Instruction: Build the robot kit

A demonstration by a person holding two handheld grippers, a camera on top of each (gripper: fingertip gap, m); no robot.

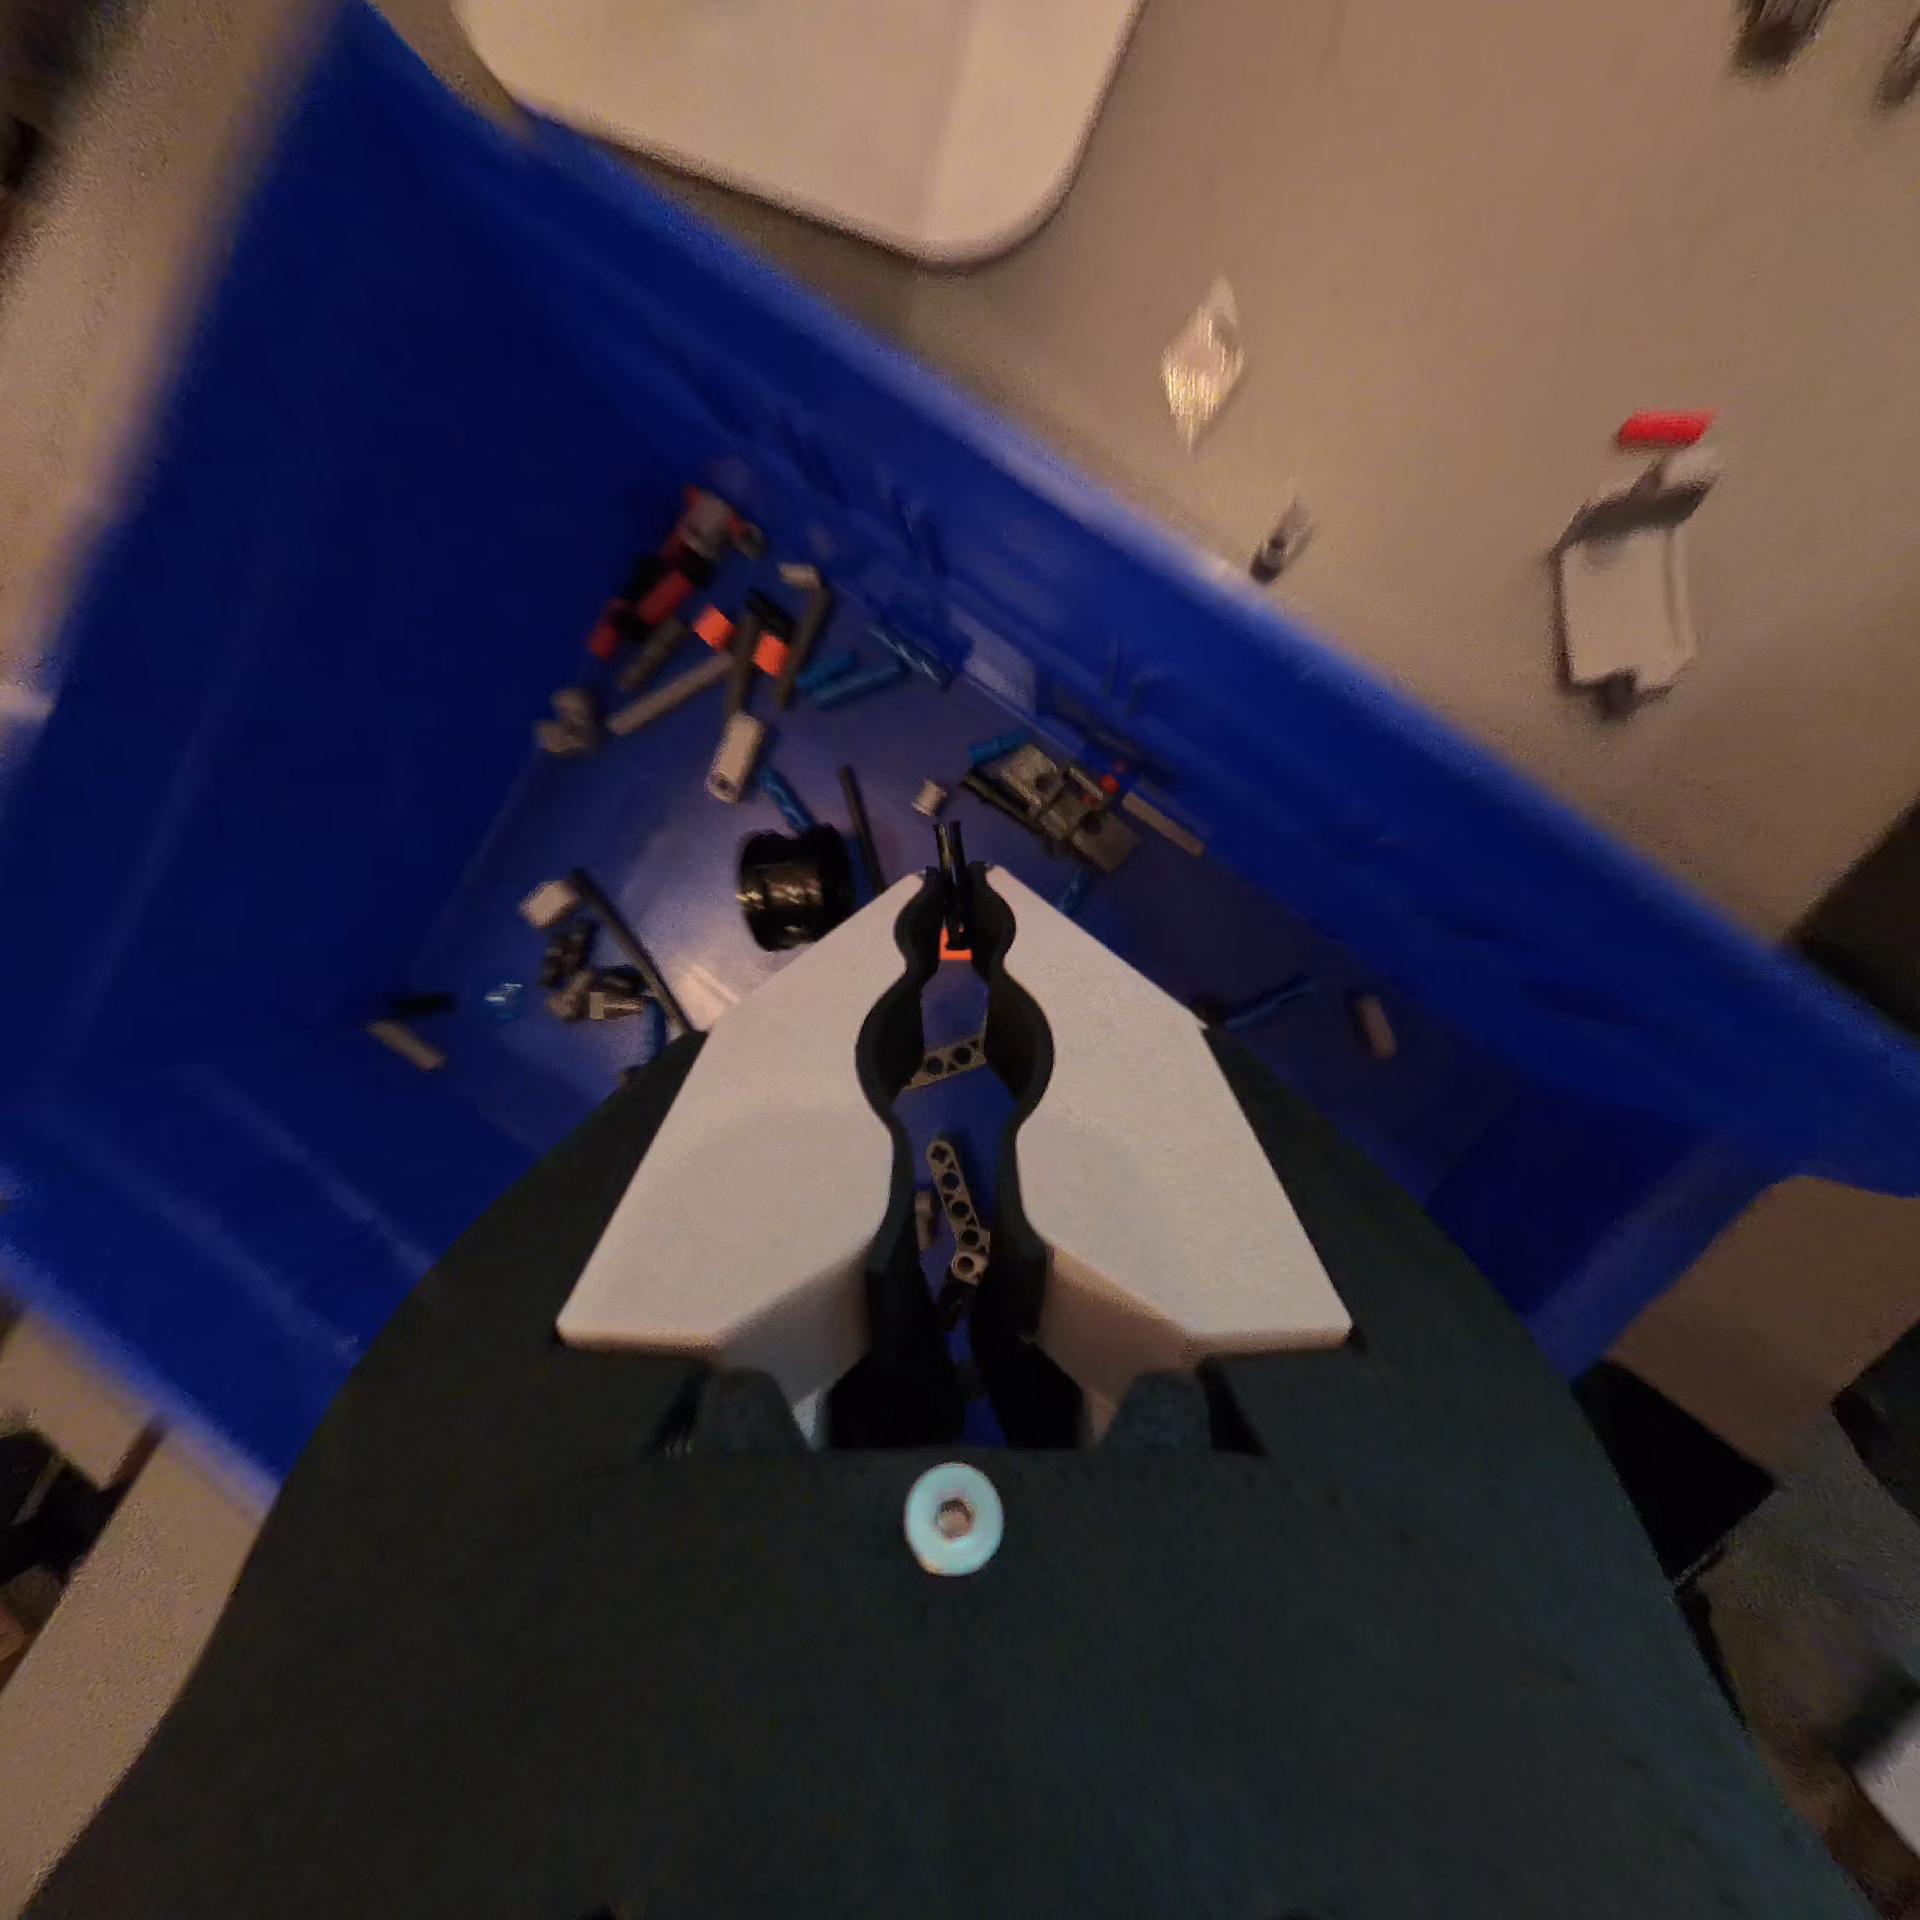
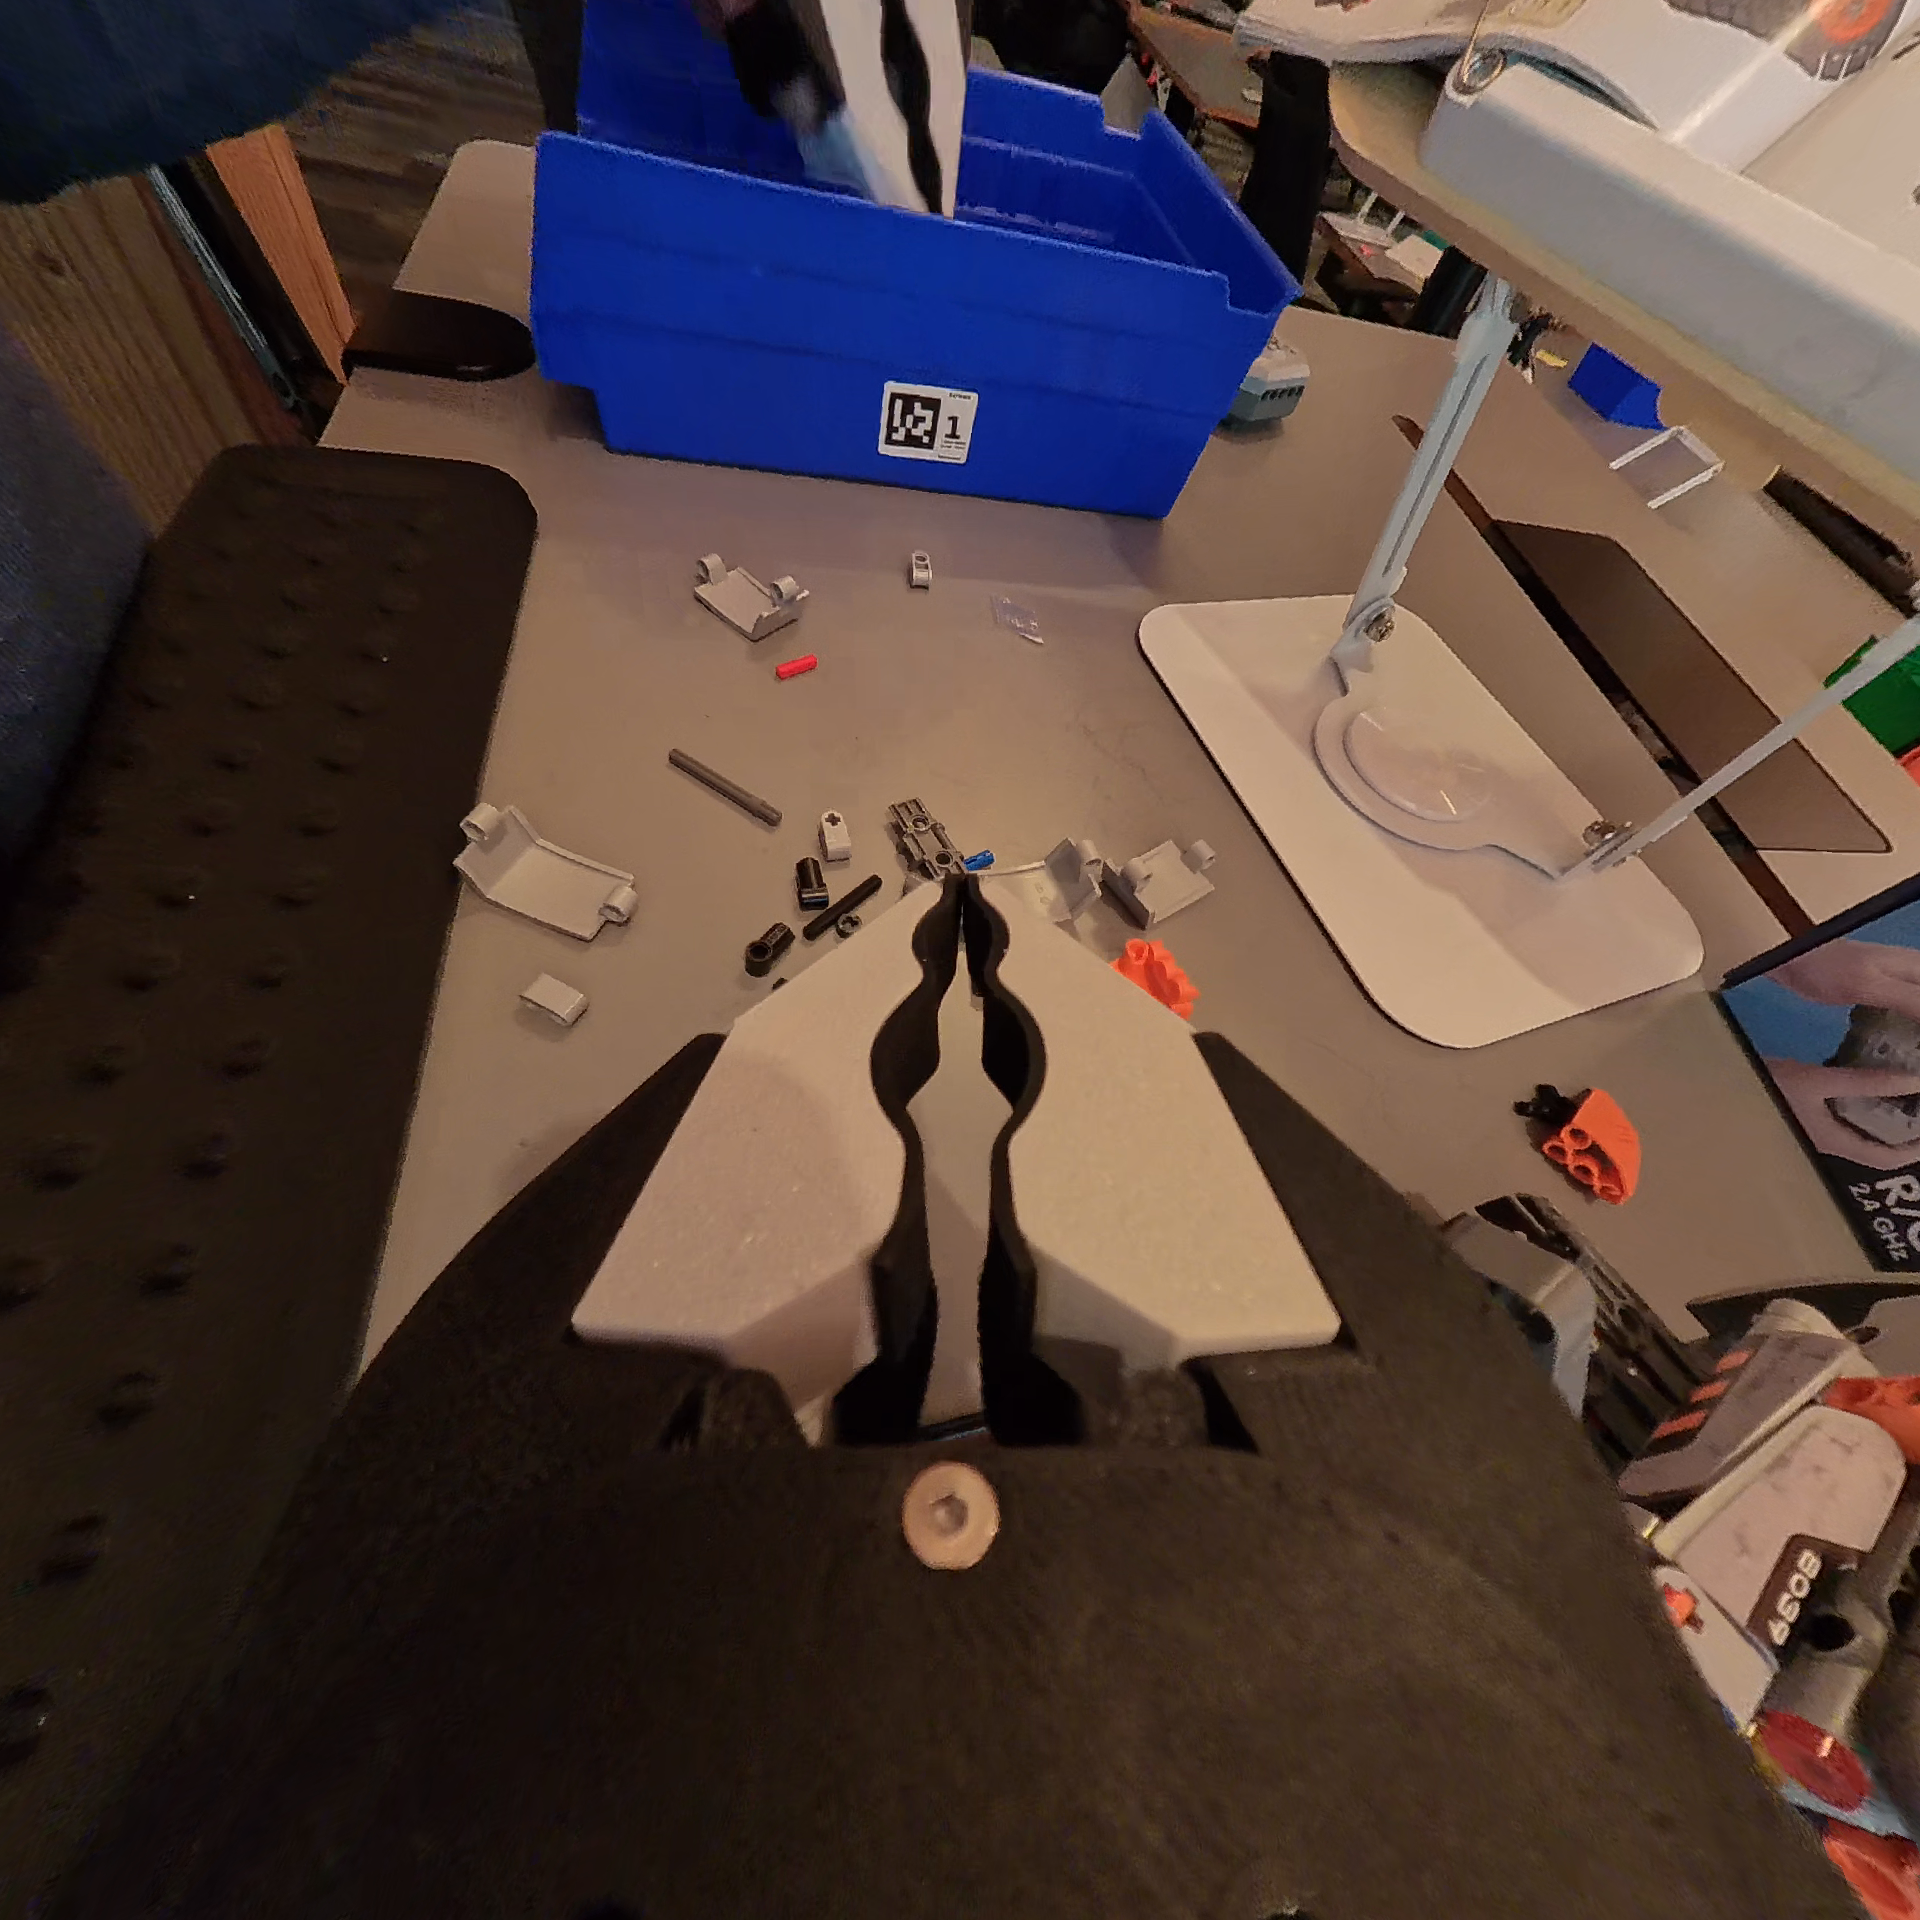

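In the left wrist view my left gripper (image 1: 953,883) hangs over the inside of a blue bin (image 1: 312,623). It is shut on a small black and orange piece (image 1: 949,847), whose black end sticks out past the fingertips. Several small loose building pieces (image 1: 717,634) and a black wheel (image 1: 790,883) lie on the bin floor. In the right wrist view my right gripper (image 2: 958,883) is shut low over the grey table. Its tips are at the near end of a dark grey connector piece (image 2: 920,829); I cannot tell if they touch. The left gripper (image 2: 883,104) shows dipping into the blue bin (image 2: 790,343).
Grey panels (image 2: 545,873), a grey axle (image 2: 724,788), black pins (image 2: 842,906), a red pin (image 2: 796,667) and an orange gear (image 2: 1156,971) lie on the table. A white lamp base (image 2: 1455,914) stands at the right, a black foam mat (image 2: 260,831) at the left, and a model vehicle (image 2: 1766,1455) at the near right. The left gripper's tips are roughly 35 cm from the right gripper's. The right gripper is farther from the black wheel (image 1: 790,883), some 35 cm, than the left, some 6 cm.
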